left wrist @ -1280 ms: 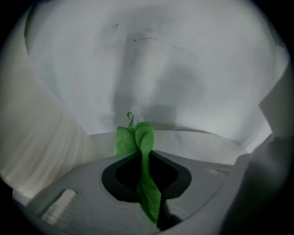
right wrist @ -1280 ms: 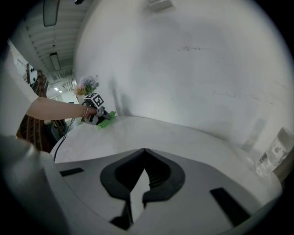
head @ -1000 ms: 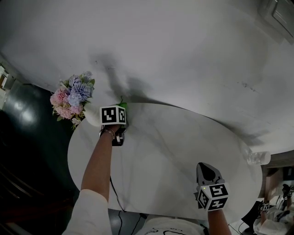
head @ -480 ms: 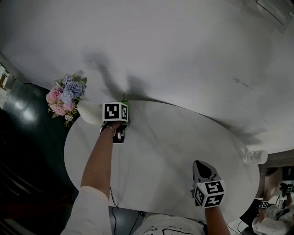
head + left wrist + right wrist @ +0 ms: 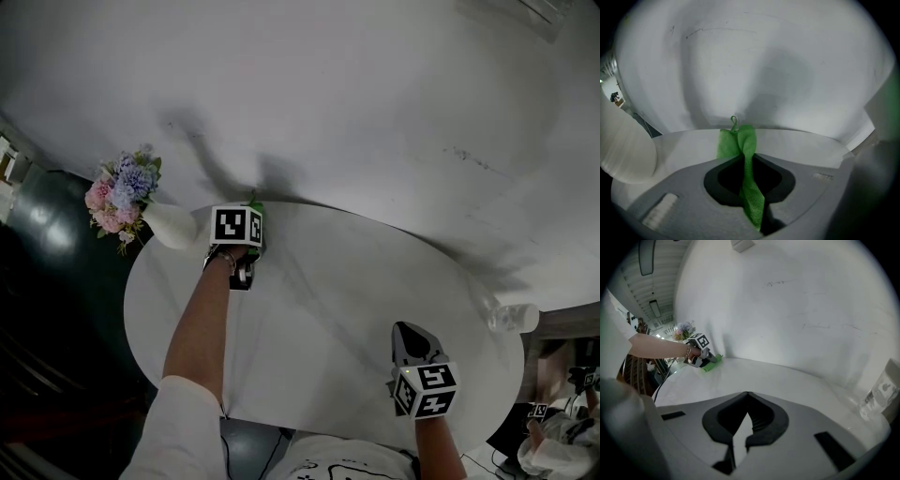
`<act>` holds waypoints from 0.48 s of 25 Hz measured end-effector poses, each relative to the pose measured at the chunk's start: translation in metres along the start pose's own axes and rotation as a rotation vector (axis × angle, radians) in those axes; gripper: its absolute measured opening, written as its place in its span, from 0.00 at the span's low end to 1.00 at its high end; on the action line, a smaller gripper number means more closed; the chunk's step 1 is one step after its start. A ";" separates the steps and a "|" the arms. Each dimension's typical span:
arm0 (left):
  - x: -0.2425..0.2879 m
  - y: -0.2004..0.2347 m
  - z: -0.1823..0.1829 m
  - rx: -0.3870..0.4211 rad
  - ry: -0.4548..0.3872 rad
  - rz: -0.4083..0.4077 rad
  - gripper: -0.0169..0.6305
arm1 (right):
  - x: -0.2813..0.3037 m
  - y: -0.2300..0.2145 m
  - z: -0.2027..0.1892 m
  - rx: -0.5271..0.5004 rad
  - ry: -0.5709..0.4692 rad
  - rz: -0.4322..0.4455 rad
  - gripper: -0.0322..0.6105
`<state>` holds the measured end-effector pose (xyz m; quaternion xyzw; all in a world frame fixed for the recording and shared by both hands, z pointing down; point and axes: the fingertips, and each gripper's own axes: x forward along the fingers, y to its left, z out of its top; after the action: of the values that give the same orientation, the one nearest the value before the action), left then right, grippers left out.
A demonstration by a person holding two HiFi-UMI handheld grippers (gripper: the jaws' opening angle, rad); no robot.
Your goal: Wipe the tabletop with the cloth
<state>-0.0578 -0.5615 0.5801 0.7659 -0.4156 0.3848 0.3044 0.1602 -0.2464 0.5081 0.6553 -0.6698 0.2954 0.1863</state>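
Tabletop (image 5: 328,309), white oval, abuts pale wall (image 5: 356,103); left claw (image 5: 745,161) pins green cloth (image 5: 751,138).

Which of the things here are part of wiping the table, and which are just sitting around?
In the job: green cloth, clamped in the left gripper; white tabletop.

Just lying about: vase of flowers at the table's left edge; clear container at its right edge; right gripper, shut, holding nothing.

Green cloth (image 5: 750,138), bunched into a narrow fold with a small loop at its far end, pinched in the left gripper (image 5: 746,157), lying at the far edge of the pale oval counter (image 5: 356,309).
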 end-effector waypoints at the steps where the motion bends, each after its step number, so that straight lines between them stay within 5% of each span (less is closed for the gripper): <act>1: 0.000 -0.003 0.000 0.001 0.000 0.000 0.10 | -0.001 -0.002 -0.001 0.004 0.001 -0.001 0.05; 12: 0.005 -0.029 0.000 -0.019 -0.003 0.000 0.10 | -0.014 -0.028 -0.015 0.028 0.011 -0.007 0.05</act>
<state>-0.0313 -0.5496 0.5799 0.7633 -0.4197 0.3798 0.3113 0.1866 -0.2256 0.5147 0.6586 -0.6621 0.3079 0.1818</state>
